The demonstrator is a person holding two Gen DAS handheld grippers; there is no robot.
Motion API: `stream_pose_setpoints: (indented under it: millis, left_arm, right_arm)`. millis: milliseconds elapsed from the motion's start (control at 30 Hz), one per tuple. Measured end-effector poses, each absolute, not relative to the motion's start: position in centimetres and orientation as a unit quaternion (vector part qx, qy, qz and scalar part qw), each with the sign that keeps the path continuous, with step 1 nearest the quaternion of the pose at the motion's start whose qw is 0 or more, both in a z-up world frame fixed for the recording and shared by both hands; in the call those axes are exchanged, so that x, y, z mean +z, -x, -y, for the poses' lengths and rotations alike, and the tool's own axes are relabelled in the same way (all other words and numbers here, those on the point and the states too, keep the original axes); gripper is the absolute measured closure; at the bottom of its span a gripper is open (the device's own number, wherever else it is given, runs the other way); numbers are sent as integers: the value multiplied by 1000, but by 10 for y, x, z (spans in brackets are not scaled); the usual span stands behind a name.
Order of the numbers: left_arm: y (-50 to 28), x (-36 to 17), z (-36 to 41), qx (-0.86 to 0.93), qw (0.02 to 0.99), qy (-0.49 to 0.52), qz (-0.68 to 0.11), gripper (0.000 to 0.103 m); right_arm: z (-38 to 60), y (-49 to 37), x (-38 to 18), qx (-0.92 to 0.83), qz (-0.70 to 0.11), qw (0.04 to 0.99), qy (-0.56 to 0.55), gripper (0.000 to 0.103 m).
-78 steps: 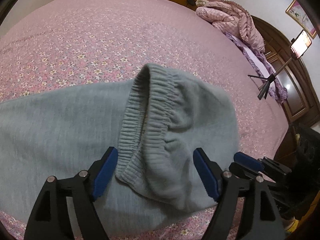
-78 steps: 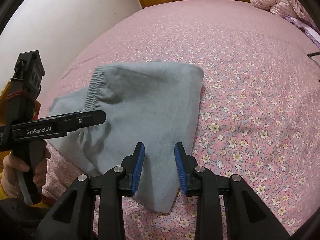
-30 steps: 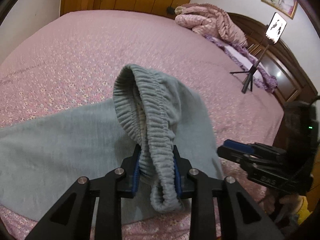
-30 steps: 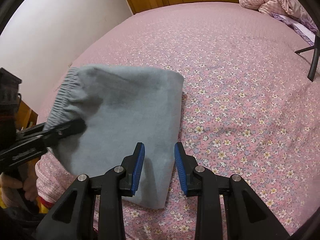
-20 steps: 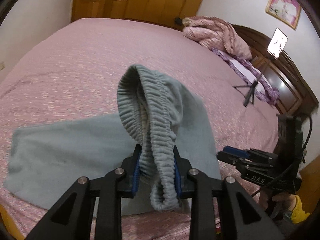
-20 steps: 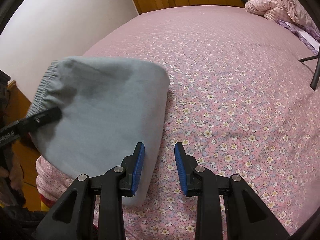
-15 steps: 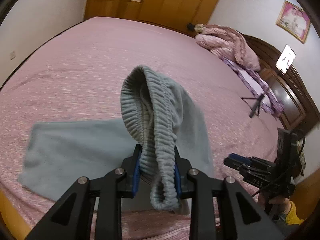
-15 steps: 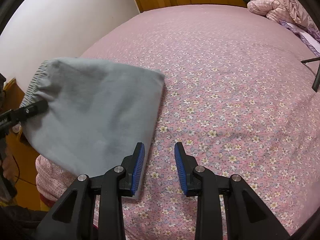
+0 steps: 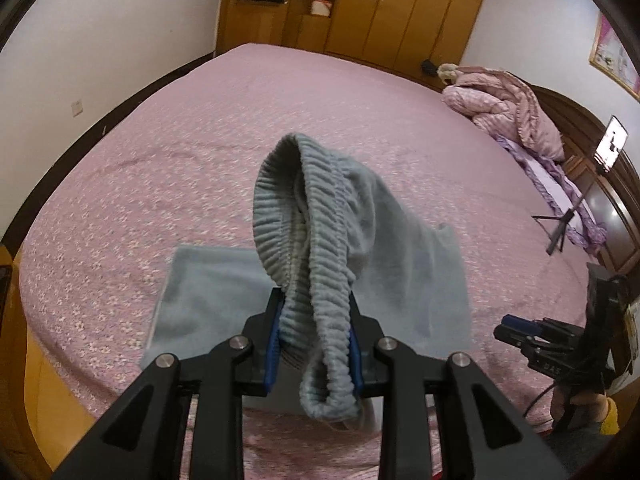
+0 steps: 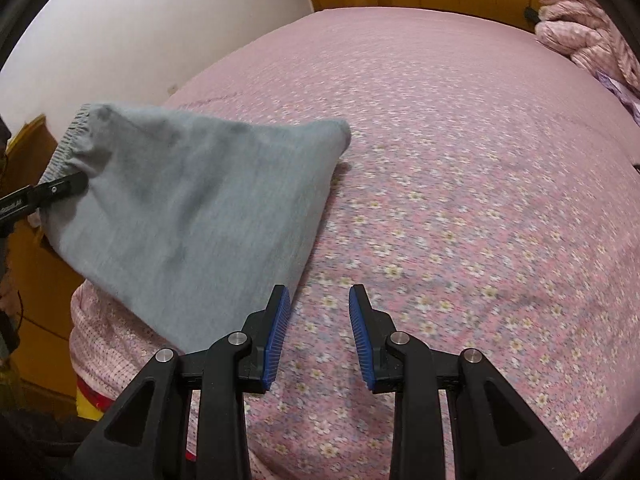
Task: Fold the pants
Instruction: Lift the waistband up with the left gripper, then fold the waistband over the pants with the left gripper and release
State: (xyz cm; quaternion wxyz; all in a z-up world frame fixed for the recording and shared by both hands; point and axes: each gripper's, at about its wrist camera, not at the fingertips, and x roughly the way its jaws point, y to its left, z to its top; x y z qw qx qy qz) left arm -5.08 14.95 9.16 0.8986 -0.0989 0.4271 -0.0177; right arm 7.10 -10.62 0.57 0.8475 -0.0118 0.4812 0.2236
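Note:
The grey-blue pants lie partly folded on the pink flowered bed. My left gripper is shut on their ribbed elastic waistband and holds it lifted above the bed. In the right wrist view the pants hang stretched from that left gripper at the left down to the bed's near edge. My right gripper is open and empty over bare bedspread, just right of the cloth's lower edge. It shows in the left wrist view at the lower right.
A pink quilt is heaped at the bed's far right, with a phone on a tripod beside it. Wooden wardrobes stand behind. The bed's wooden frame and a white wall are at the left.
My left gripper closed on the waistband and has lifted it up and back, pulling the pants leftward. My right gripper now has bare bedspread between its fingers instead of cloth.

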Motion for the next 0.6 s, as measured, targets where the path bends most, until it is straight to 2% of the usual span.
stream_pose_setpoints:
  millis: [400,600]
  left_arm:
    - [50,75,-193,8,890,123,-439,75]
    - [39,49,-216,23,874,138,-466,74]
  right_arm:
    - [82,-87,-8,237,-488,839,30,71]
    - [77,-96,-13,236,-496,835,34,71]
